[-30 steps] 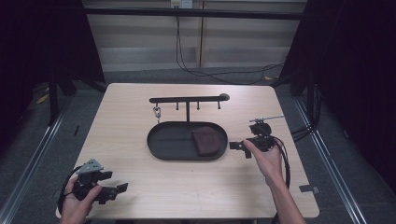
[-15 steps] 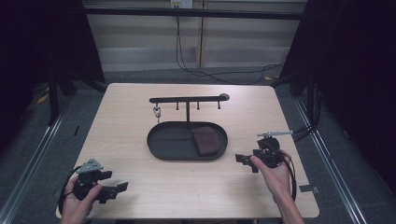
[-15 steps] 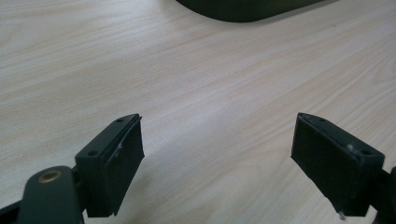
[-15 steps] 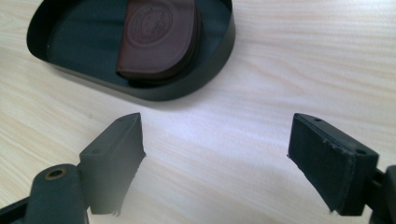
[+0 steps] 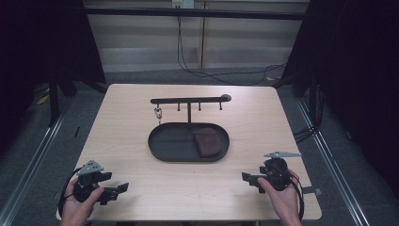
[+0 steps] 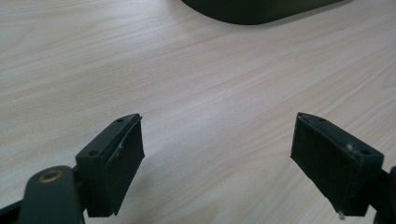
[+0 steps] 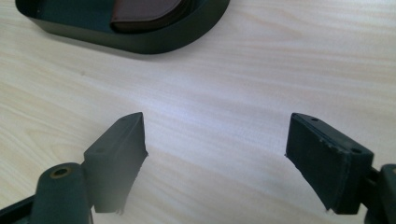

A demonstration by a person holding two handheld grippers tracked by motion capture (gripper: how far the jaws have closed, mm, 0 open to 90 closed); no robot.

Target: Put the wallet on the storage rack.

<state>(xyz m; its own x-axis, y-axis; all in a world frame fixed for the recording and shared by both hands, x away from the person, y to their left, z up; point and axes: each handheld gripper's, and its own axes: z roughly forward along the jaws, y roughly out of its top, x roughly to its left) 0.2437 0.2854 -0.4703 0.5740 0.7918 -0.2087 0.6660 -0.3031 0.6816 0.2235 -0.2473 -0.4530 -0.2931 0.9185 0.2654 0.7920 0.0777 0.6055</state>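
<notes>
Right hand-held gripper (image 5: 254, 181) has been pulled back from beside the black oval metal tray (image 5: 162, 151) to the desk's near right corner, jaws spread, nothing held; the placing looks finished. The flat brown leather wallet (image 5: 207, 142) lies in the tray's right end, well apart. Left gripper (image 5: 115, 192) is parked released at the near left corner.

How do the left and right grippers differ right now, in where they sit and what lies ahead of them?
The left gripper rests near the table's front left corner; the right gripper rests near the front right. The right gripper view takes in the tray with the brown wallet; the left gripper view catches just the tray's edge. Both are open and hold nothing.
</notes>
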